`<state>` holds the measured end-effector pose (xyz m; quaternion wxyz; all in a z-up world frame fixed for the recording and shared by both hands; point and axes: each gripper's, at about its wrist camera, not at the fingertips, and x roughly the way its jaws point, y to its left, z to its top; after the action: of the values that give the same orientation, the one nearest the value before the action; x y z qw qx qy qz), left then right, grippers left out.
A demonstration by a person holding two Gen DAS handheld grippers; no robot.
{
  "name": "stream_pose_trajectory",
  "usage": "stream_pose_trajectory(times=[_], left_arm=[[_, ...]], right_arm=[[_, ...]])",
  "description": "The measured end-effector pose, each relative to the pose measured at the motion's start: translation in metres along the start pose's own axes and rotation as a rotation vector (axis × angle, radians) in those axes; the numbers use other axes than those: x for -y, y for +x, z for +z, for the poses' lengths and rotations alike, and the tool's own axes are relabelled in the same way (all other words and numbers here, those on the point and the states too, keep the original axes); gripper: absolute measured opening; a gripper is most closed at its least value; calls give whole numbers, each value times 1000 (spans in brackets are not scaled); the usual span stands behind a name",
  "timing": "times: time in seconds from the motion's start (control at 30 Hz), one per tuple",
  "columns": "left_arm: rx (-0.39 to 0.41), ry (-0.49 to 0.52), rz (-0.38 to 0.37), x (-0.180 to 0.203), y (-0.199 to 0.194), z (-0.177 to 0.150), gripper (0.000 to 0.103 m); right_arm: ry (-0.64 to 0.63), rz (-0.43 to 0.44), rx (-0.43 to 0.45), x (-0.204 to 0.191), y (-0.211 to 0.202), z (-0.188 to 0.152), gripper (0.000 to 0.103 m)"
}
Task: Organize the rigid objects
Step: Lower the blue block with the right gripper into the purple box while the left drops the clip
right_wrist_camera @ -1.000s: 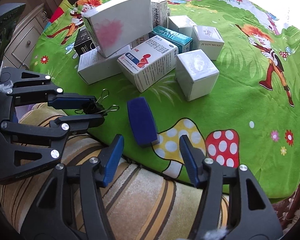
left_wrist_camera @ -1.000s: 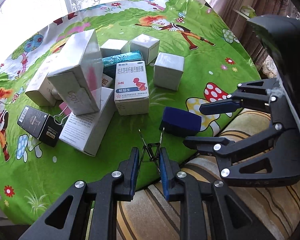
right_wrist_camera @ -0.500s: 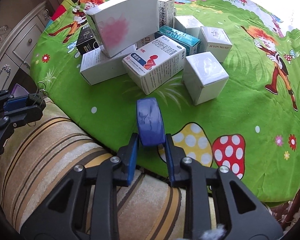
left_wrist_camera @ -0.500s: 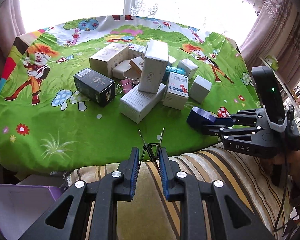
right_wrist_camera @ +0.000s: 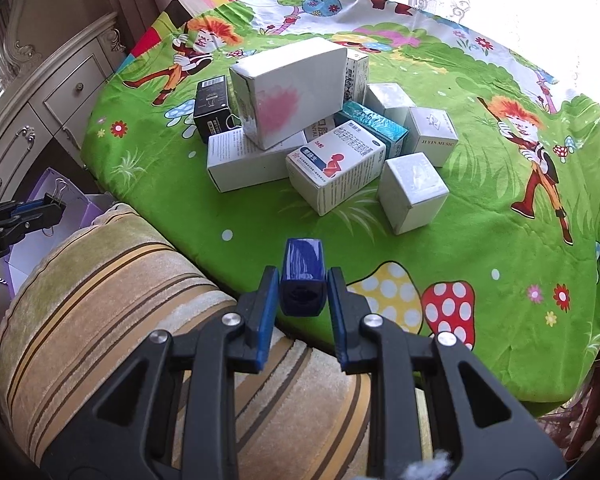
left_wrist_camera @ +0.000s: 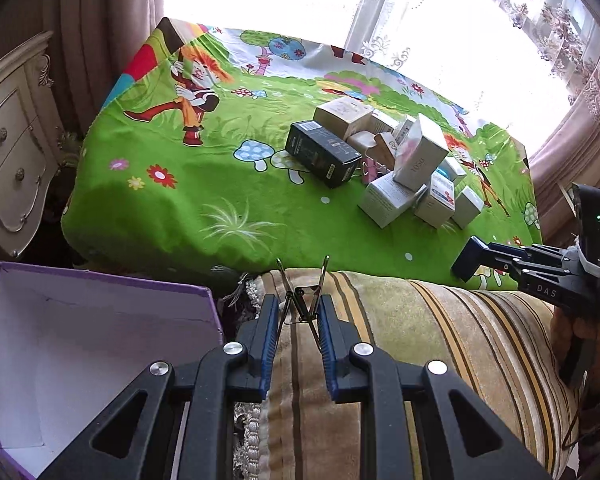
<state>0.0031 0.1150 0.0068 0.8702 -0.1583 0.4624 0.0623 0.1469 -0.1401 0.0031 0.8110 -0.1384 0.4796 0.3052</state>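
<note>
Left claw (left_wrist_camera: 298, 316) pinching a black binder clip (left_wrist_camera: 302, 300) by its body, wire handles splayed forward, beside the open purple box (left_wrist_camera: 100, 320); right claw (right_wrist_camera: 302, 296) pressed onto a glossy dark blue case (right_wrist_camera: 303, 272), held just above the near edge of the worktop (right_wrist_camera: 500, 220). Likely faults: the small clip may twist or spring free of the narrow grip and miss the box, and the smooth case, held only at its end, may slip.

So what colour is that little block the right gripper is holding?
Dark blue block; the right wrist view shows it best.
</note>
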Motion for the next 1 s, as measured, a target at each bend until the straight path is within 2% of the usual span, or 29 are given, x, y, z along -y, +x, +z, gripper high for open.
stream_pose_trajectory(times=[0.2,0.37,0.5,0.77,1.0], left_arm=[[18,-68,29,-31,-11,-13,21],[29,-146,88,-61,-22,-19,21],[23,-206,104,-82,-27,-28,21],[28,-281,113,-108,-35,-47,21],[29,-344,123,-131,-38,-60,21]], right_arm=[[-15,29,40,-21,-18,7,29],[-35,107,65,-54,-30,18,29],[-78,205,77,-97,-37,31,29],[-211,434,-5,-202,-16,35,29],[-360,469,-99,-269,12,24,29]])
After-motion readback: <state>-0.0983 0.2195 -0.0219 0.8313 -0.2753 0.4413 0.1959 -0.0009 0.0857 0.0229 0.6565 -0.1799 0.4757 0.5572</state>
